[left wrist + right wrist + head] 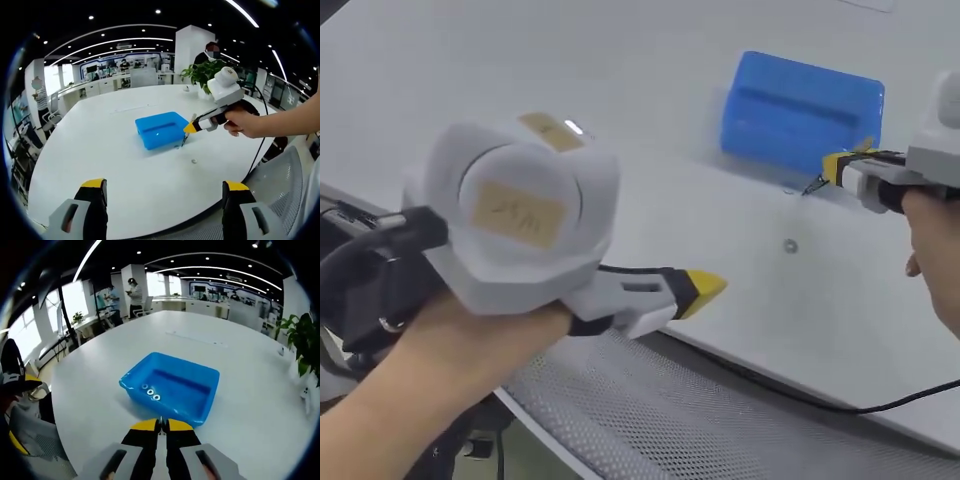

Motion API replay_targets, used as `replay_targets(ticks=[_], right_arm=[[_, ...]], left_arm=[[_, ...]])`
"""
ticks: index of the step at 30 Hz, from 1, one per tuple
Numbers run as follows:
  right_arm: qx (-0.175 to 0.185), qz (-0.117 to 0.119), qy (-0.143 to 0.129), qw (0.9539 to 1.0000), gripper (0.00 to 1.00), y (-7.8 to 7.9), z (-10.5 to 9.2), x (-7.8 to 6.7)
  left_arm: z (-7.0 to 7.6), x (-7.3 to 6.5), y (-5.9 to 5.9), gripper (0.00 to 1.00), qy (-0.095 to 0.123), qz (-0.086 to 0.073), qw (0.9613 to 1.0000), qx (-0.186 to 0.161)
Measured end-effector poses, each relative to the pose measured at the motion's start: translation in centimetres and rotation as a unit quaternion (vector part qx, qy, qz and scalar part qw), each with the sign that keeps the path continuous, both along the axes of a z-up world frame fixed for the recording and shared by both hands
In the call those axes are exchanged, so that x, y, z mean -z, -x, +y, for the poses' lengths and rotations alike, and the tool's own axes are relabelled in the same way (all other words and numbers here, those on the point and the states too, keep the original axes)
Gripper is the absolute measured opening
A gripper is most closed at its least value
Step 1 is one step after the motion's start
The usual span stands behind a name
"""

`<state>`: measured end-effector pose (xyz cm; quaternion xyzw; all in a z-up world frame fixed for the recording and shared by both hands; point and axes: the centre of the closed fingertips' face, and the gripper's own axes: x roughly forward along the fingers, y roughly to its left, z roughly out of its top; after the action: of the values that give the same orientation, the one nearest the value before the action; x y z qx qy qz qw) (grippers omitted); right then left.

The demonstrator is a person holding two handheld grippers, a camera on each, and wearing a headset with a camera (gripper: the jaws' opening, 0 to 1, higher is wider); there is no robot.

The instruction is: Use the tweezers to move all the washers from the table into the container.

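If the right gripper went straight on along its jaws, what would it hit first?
Probably the near wall of the blue container, dead ahead of the right gripper. The tip of its tweezers looks close to that wall, though depth is unclear.

Counted 2 grippers: left gripper (705,288) and right gripper (835,168), w/ 2 hands on them, left hand (470,345) and right hand (932,240). There was 1 pr of tweezers (814,184). Containers: 1, the blue container (800,120). There were 4 washers (150,391) total: 3 lay in the container and 1 loose washer (790,245) lay on the table (520,60). Tables in use: 1. Also 1 mesh chair (670,425) and 1 blk cable (800,400). In the bkgd of the right gripper view, 2 bystanders (134,290) stood. The left gripper view had 1 potted plant (200,72).
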<state>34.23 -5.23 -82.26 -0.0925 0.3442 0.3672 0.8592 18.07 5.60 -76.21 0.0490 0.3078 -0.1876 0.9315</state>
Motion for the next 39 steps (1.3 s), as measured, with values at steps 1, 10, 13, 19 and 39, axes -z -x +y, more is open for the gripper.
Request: replay_targets(ticks=[1,10,13,19,39], right_arm=[[0.003,0.004,-0.004,1.0000,0.02,0.1,0.0,0.0],[0.013,0.005,-0.031,0.9994,0.02,-0.2,0.7,0.0],[0.015,0.010,-0.033,0.9993,0.03,-0.5,0.8,0.1],[0.013,0.011,-0.032,0.9993,0.03,-0.4,1.1,0.0],[-0.086,-0.080,0.064,0.9910,0.00,0.0,3.0,-0.2]], left_arm=[[0.0,0.0,0.0,0.98,0.000,0.000,1.0000,0.001],[0.0,0.0,-0.2,0.98,-0.001,0.000,1.0000,0.000],[0.1,0.1,-0.2,0.98,-0.001,0.002,1.0000,-0.001],[0.1,0.1,-0.3,0.98,0.000,0.002,1.0000,-0.002],[0.4,0.3,-0.3,0.97,0.002,0.003,1.0000,-0.004]])
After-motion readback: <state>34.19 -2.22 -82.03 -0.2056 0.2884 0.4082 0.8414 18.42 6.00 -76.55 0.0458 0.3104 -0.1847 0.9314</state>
